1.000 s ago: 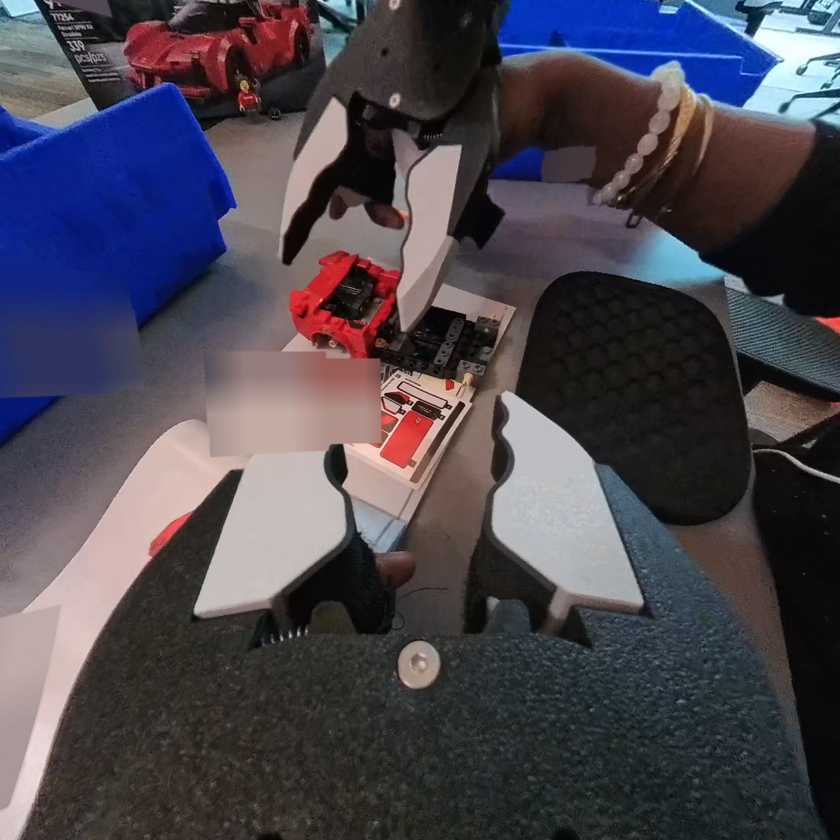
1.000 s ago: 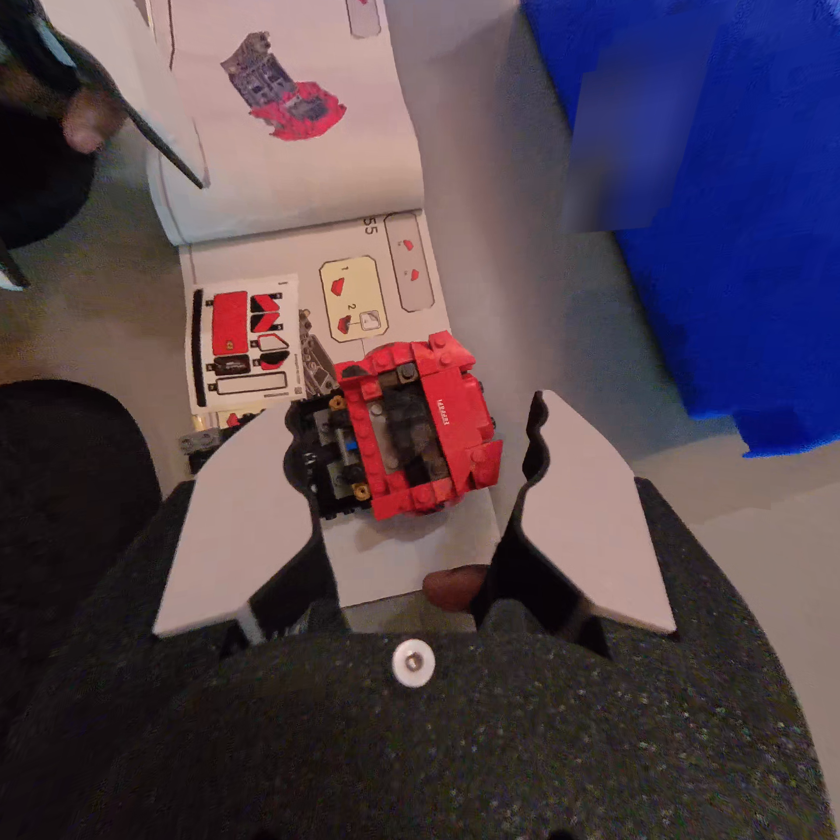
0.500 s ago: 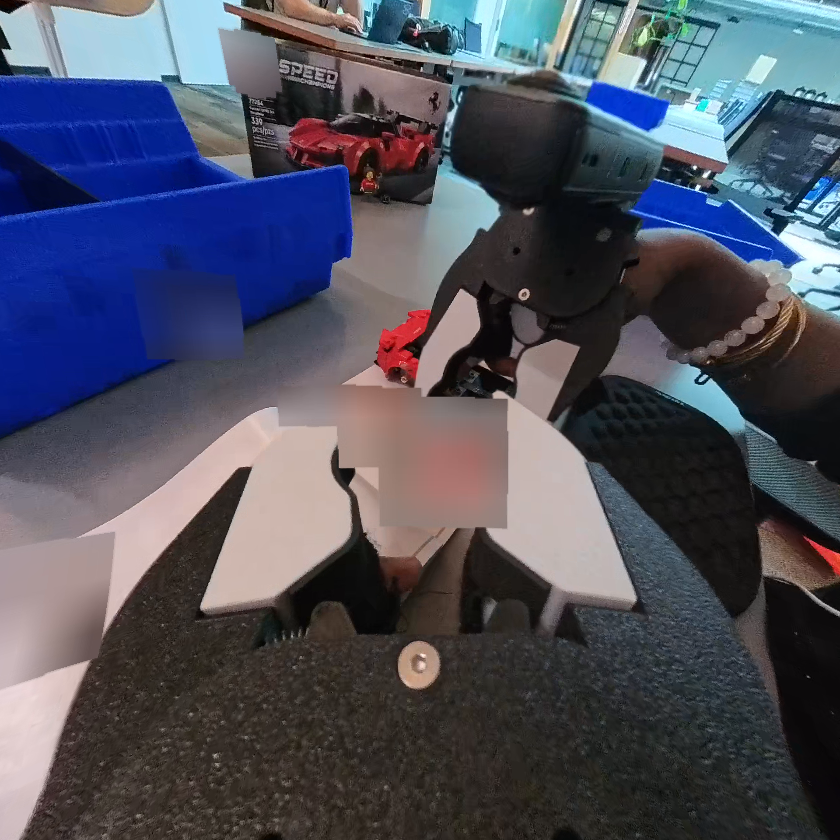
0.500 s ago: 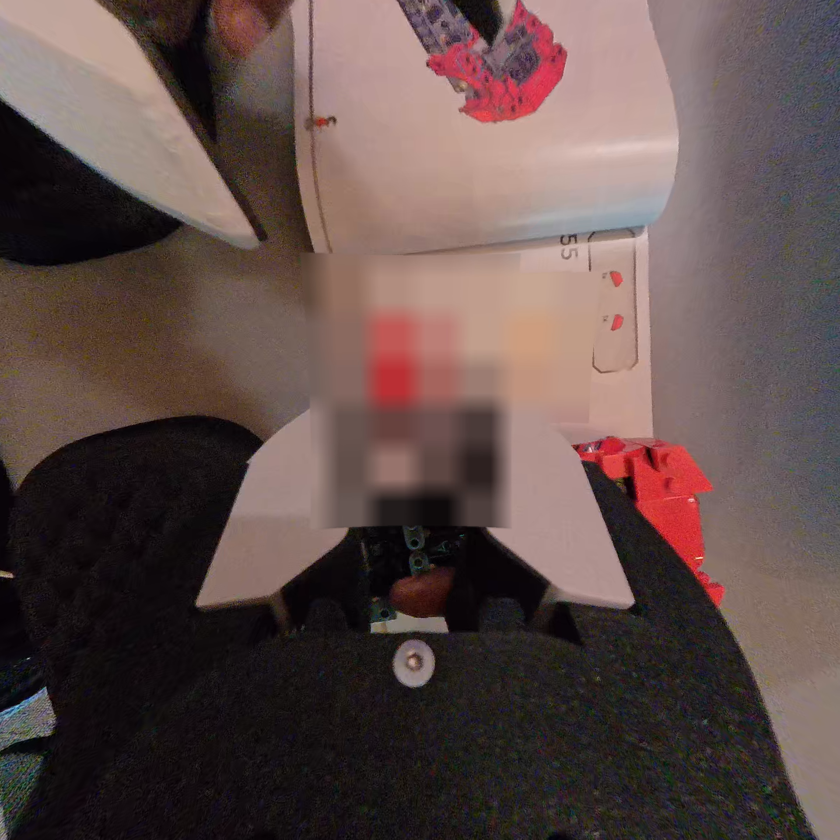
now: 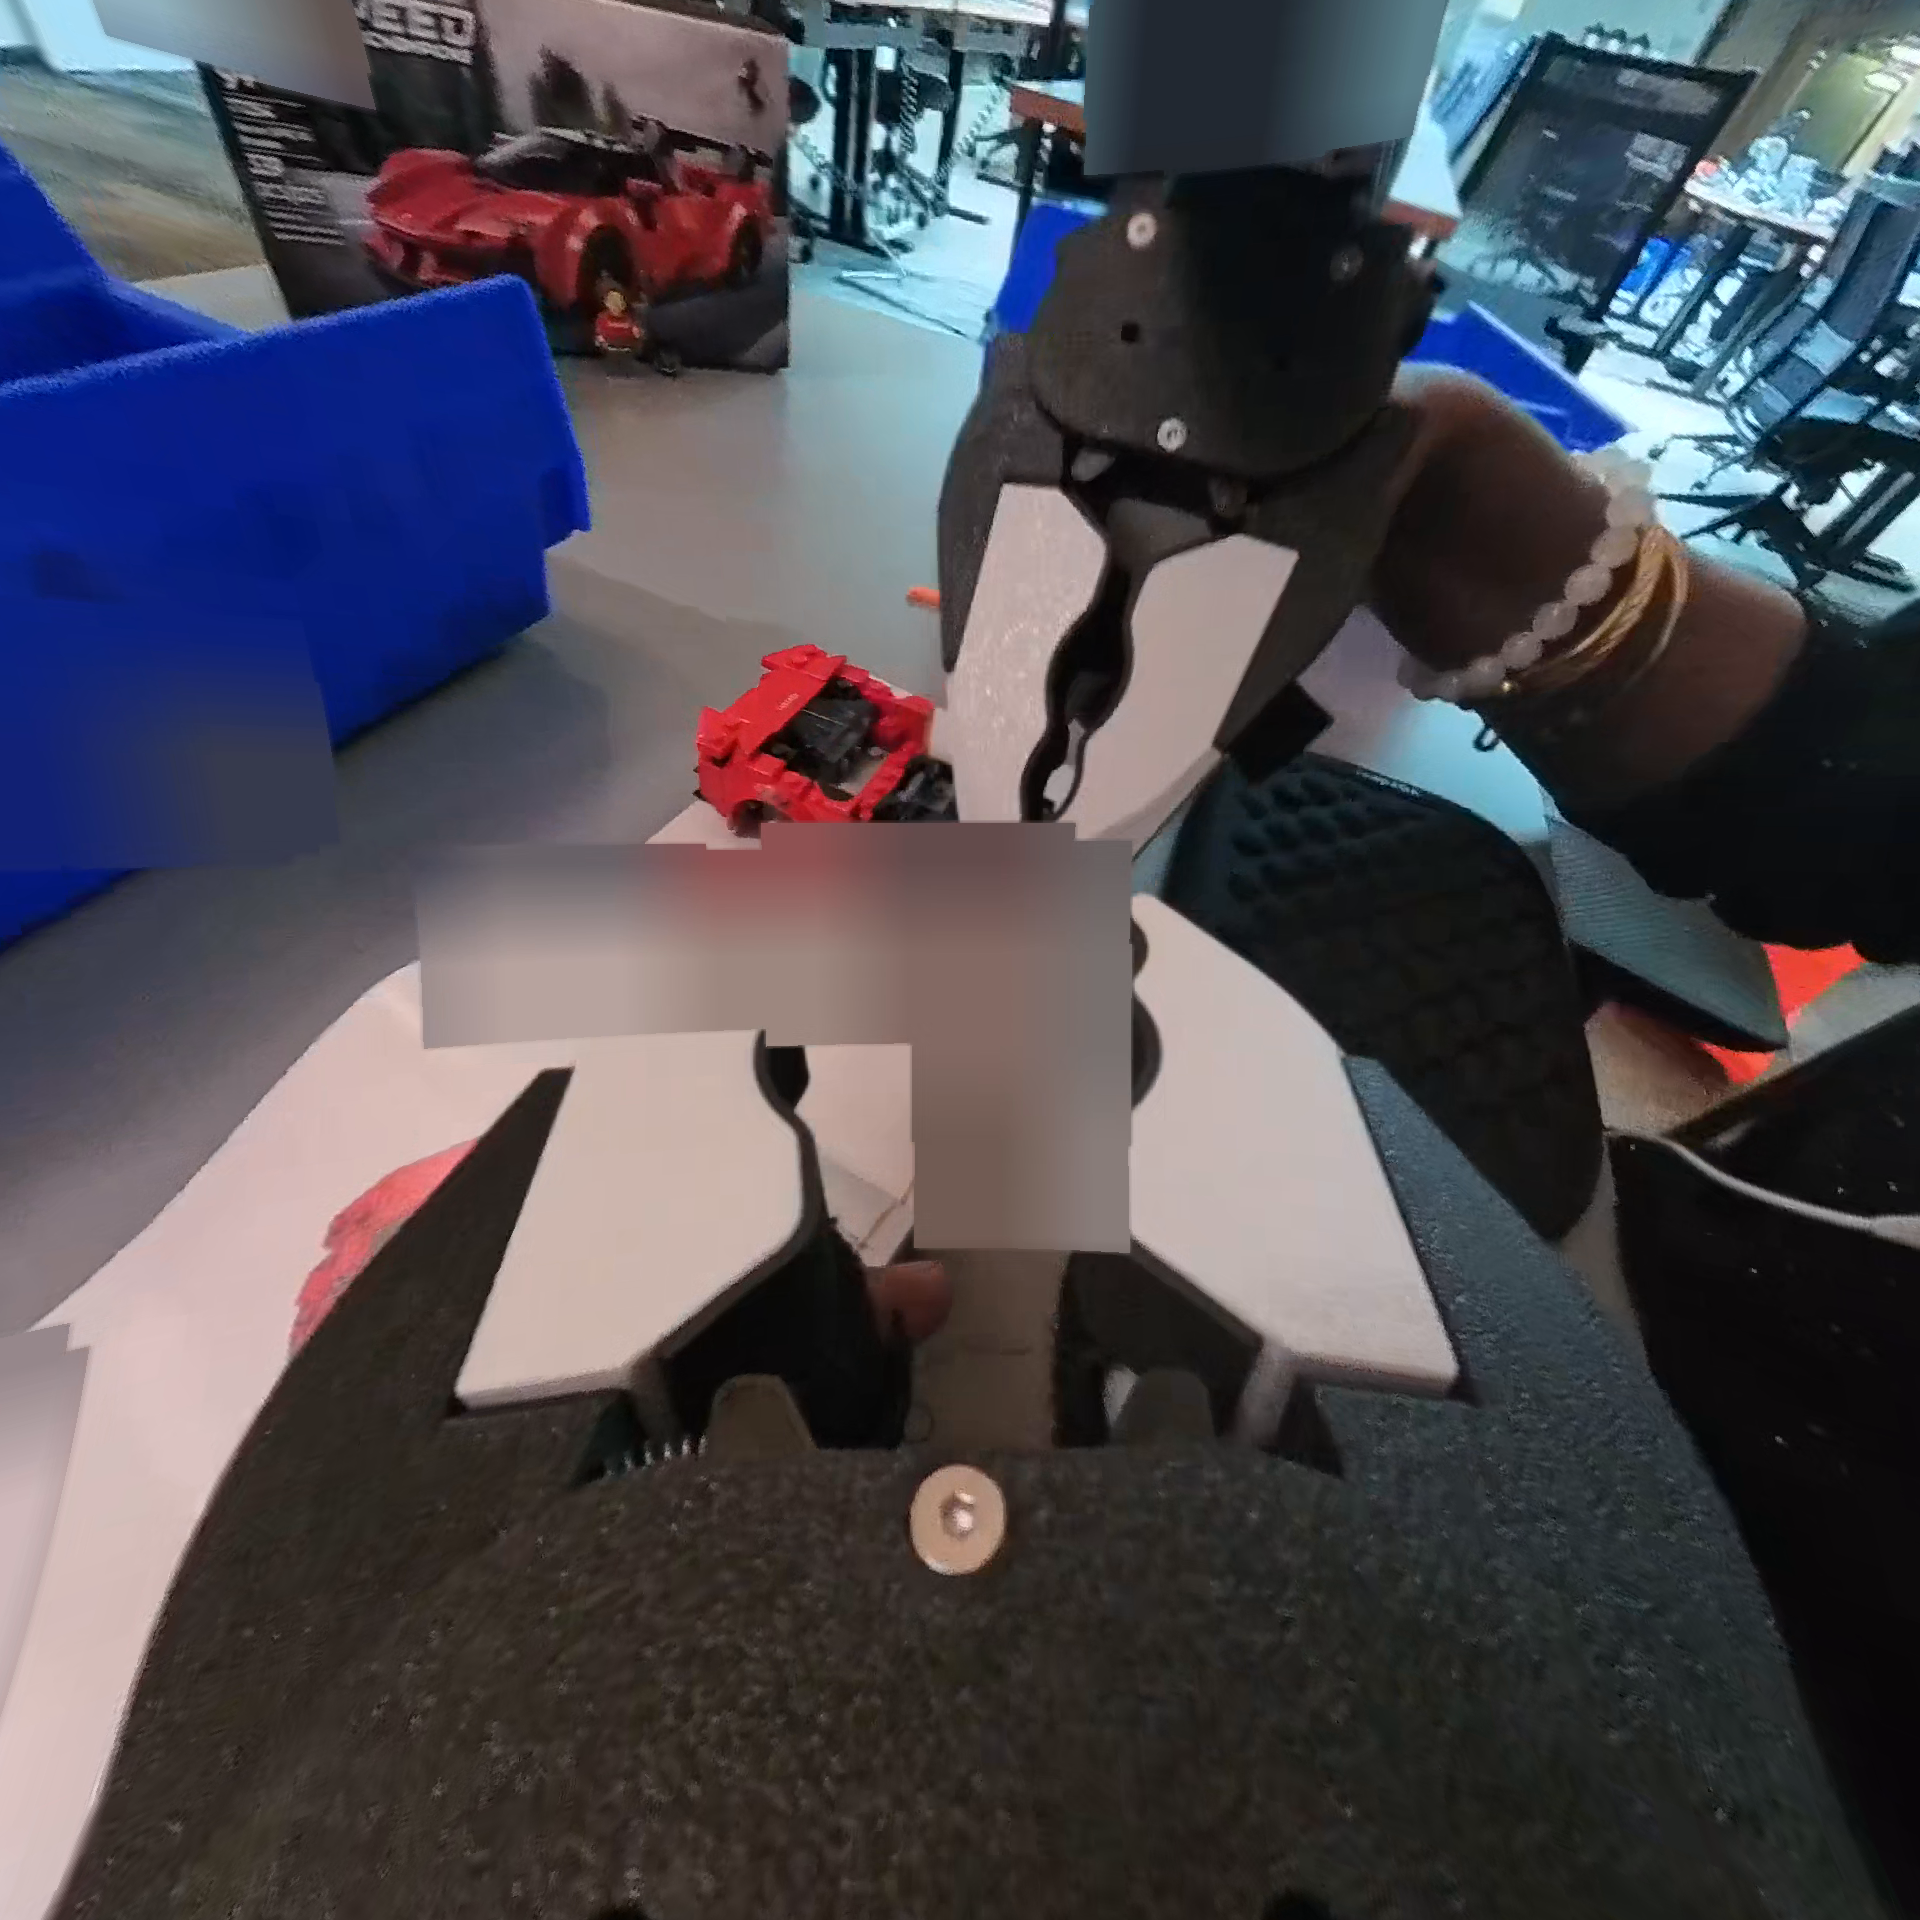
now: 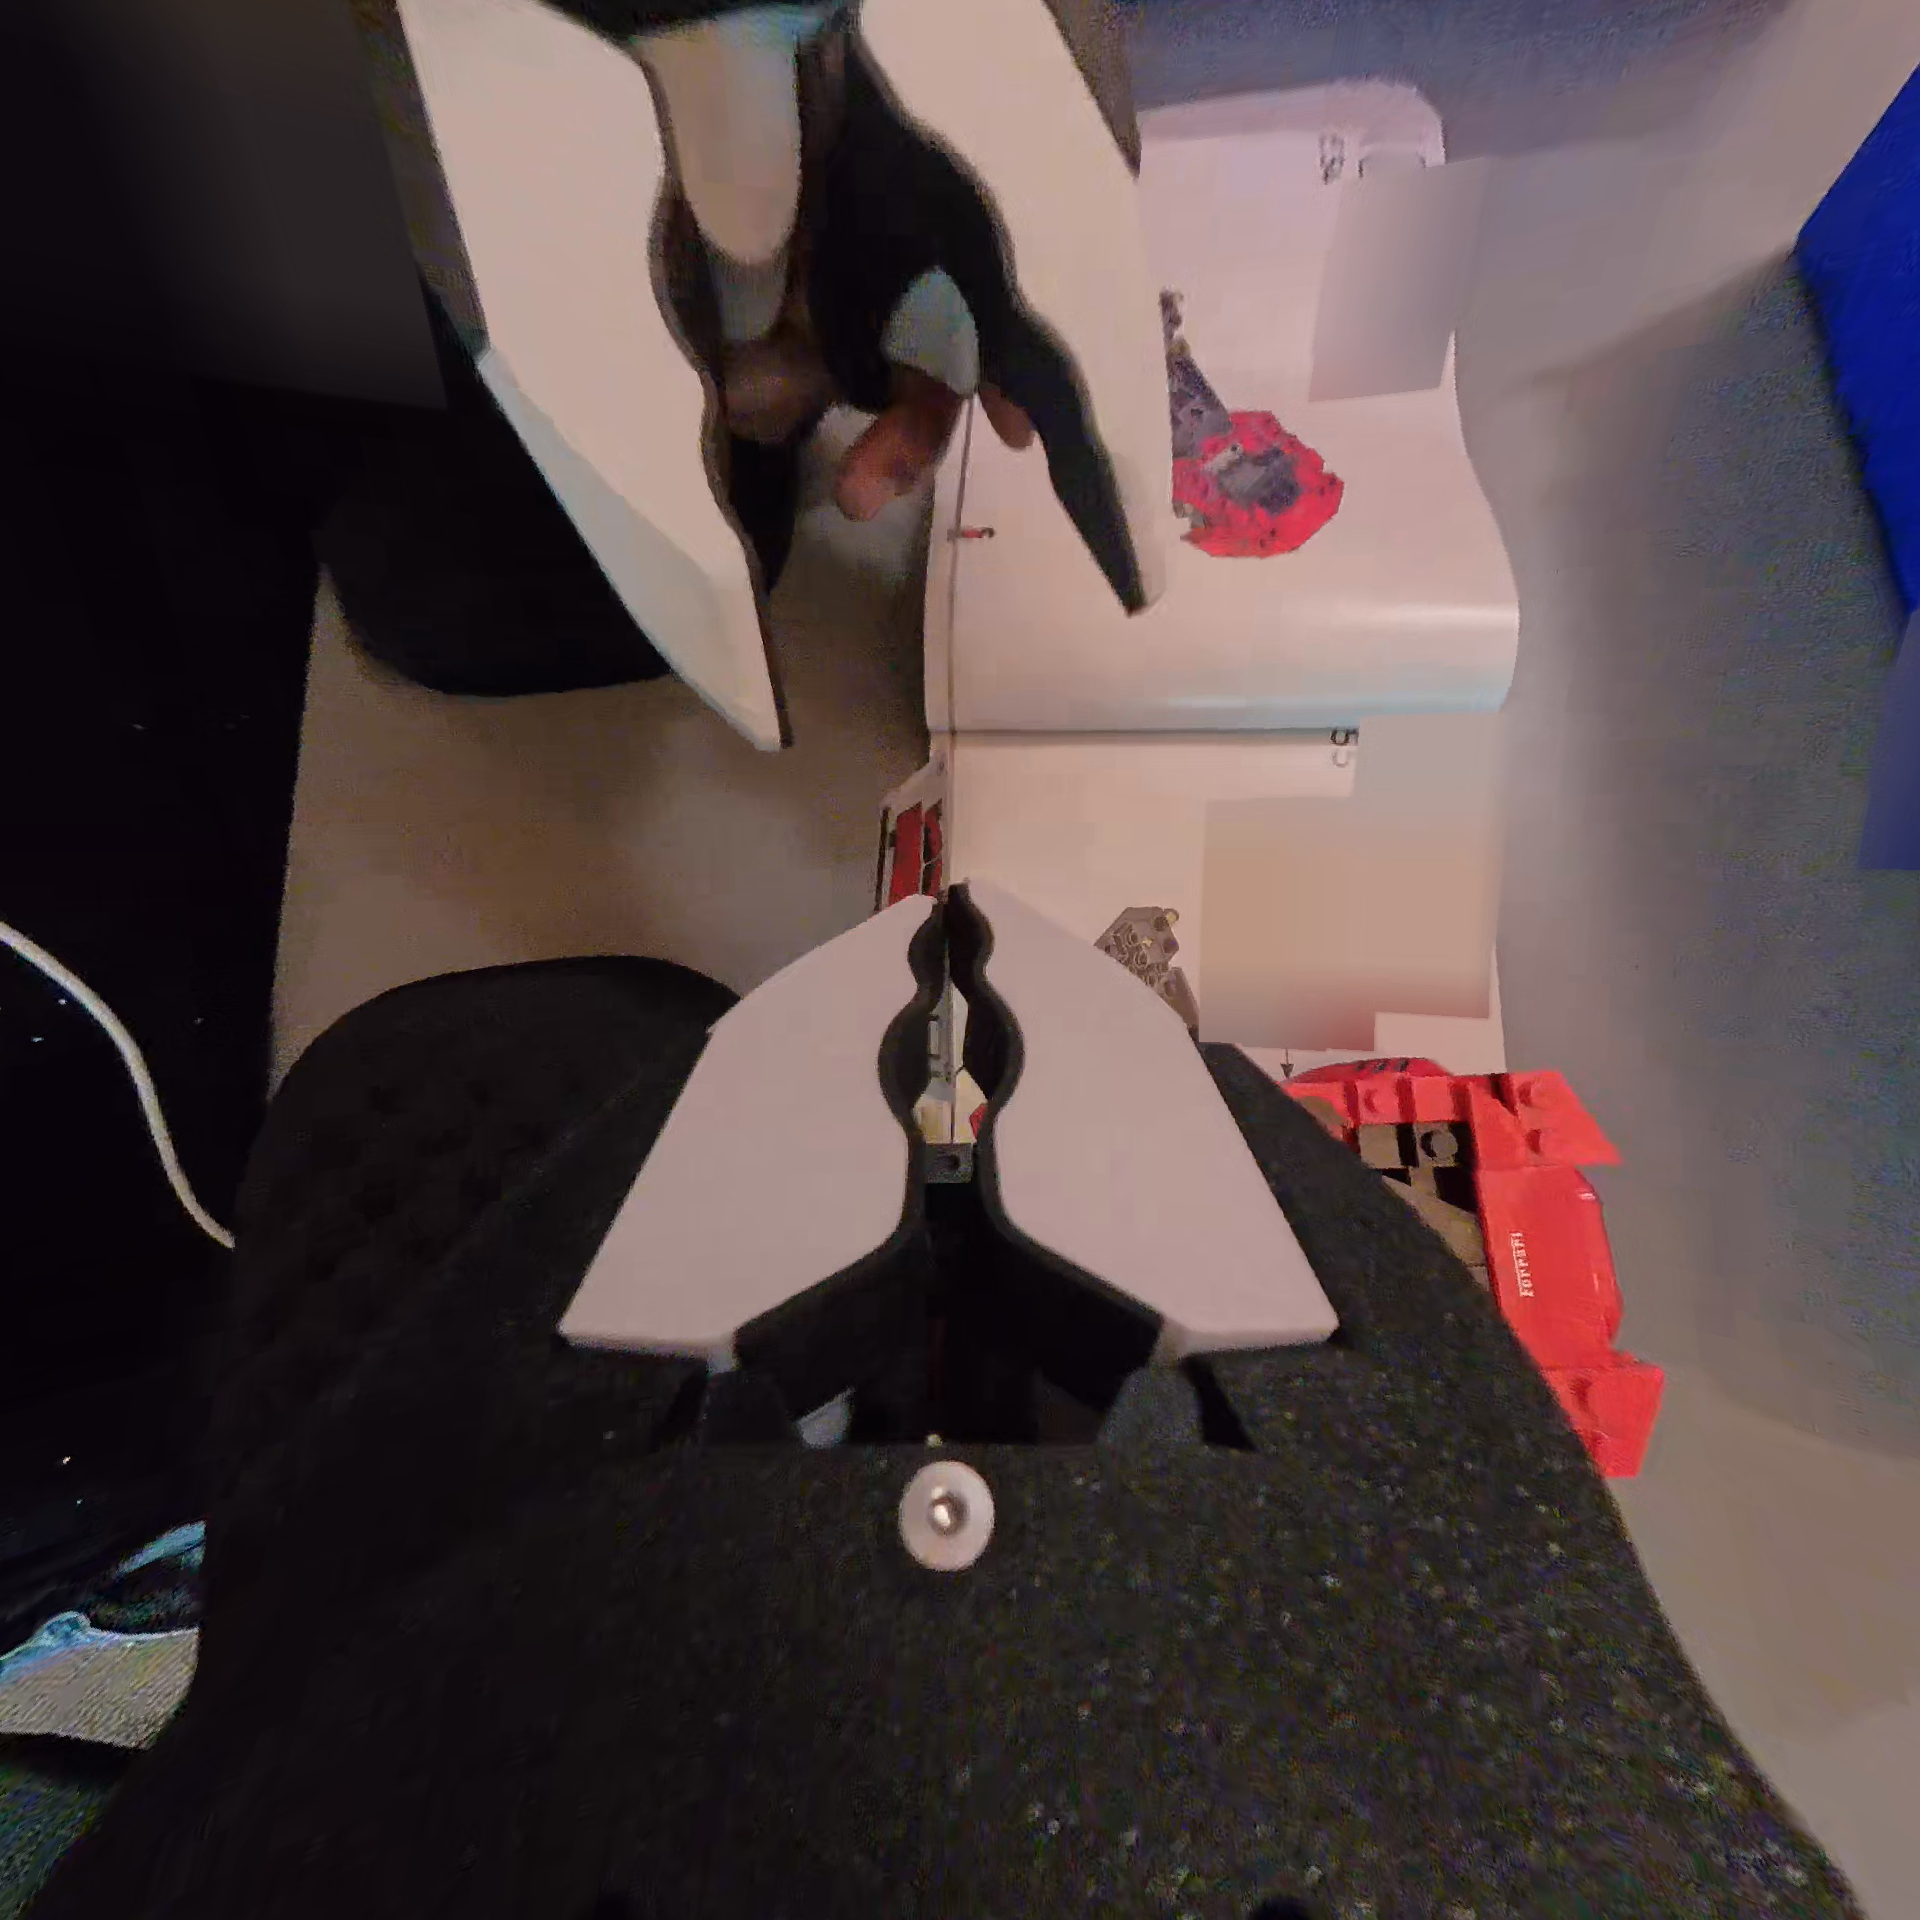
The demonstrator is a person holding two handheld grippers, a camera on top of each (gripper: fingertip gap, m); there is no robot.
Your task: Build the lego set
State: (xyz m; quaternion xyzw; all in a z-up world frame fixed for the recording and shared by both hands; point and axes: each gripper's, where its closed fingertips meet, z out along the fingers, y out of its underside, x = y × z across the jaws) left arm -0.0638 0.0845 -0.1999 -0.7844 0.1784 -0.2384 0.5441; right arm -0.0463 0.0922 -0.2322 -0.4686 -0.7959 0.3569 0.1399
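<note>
Grey tabletop (image 5: 748, 540), open office behind it, blurred.

Left gripper (image 5: 951, 997): jaws set wide, nothing between them. Tips are partly under a blur patch in the left wrist view. The right wrist view shows it (image 6: 951, 670) clearly spread, hovering over the left edge of the booklet (image 6: 1247, 644), with a person's fingertips showing behind the fingers.

Booklet lies open and flat. One page has a curled edge and carries a picture of the red build. Its near corner (image 5: 260, 1143) sits under the left gripper.

Right gripper (image 6: 951, 904): fingertips meet. A thin pale strip and a small dark bit show in the gap lower down; can't tell if either is actually pinched. It points down at the booklet's edge, next to a red-and-white sticker sheet (image 6: 914, 842). From the left wrist view it (image 5: 1049, 795) stands steeply tilted, tips just right of the car. The hand (image 5: 1507, 561) holding it wears bead and gold bracelets.

Lego car (image 5: 821, 748): a partly built red shell with black parts inside, sitting on the far end of the booklet. In the right wrist view it (image 6: 1507, 1226) is just right of the right gripper, not touching the fingers.

Black dimpled pad (image 5: 1403, 966) lies on the table right of the booklet.

Blue bin (image 5: 260, 520) is at far left. Lego box (image 5: 520, 177) stands upright behind it, near the back of the table.
</note>
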